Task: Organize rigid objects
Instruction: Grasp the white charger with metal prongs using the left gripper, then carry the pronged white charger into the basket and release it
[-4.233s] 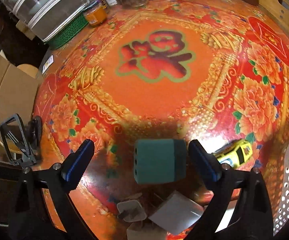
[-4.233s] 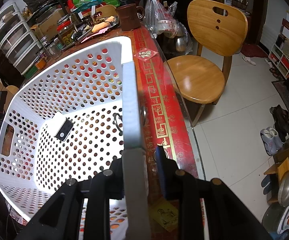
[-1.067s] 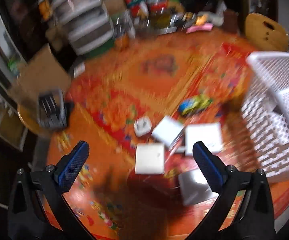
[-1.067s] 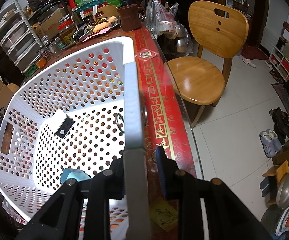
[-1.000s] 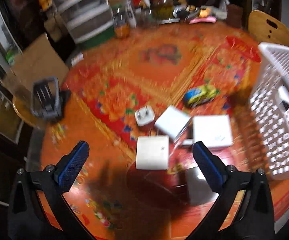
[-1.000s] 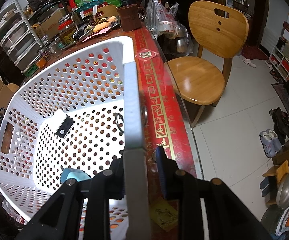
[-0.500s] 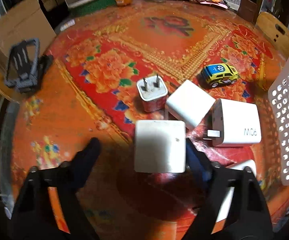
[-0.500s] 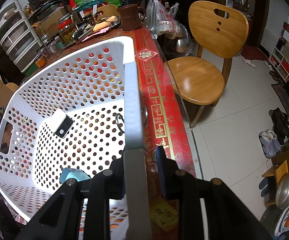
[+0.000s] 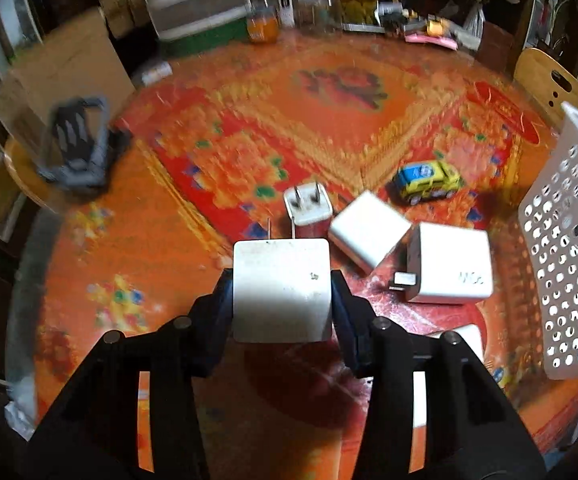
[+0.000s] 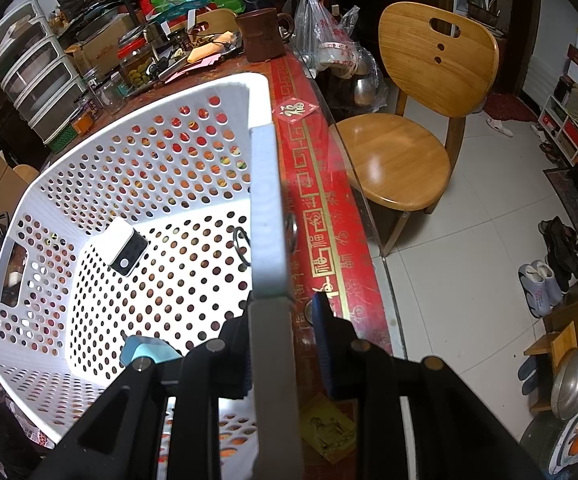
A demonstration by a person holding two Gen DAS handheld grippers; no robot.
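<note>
Left gripper [image 9: 282, 294] clamped on the white charger [image 9: 282, 290] above the table [image 9: 137, 216], right gripper [image 10: 285, 344] pinched on the basket [image 10: 265, 200] rim; risked, likely, snagging prongs on holes or slipping from smooth sides if swung fast.

Our left gripper [image 9: 282, 292] reached forward over the counter [image 9: 137, 264], its two black arms drawn in from either side, and its fingers [image 9: 223, 294] were pressed against the left and right flanks of a white charger [image 9: 281, 290], holding it square between them. Our right gripper [image 10: 279, 344] sat at the near right of the white basket [image 10: 265, 184], fingers [image 10: 323, 336] clamped on the basket's rim, one inside the wall and one outside.
</note>
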